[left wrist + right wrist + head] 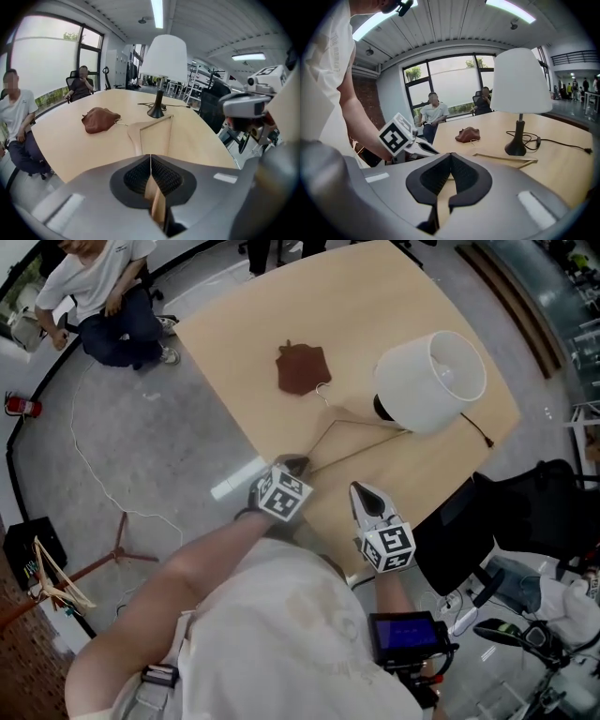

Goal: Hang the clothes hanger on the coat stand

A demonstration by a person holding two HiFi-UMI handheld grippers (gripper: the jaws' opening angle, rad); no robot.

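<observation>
A pale wooden clothes hanger [361, 427] lies flat on the light wood table [244, 343], its metal hook [322, 388] towards the brown cloth. My left gripper [292, 463] is at the hanger's near left end, and its jaws are shut tip to tip [150, 157]. The hanger arm [136, 136] runs up to those tips, with nothing seen between the pads. My right gripper [364, 491] hovers over the table's near edge, shut and empty [450, 157], a little short of the hanger's bar [506, 158]. A reddish-brown stand with splayed feet [117, 549] is on the floor to the left.
A lamp with a white shade [431, 381] stands just beyond the hanger, its cable [478, 432] trailing right. A brown cloth [302, 368] lies mid-table. A person [103, 296] sits at the far left. A black chair [525, 512] is at the right.
</observation>
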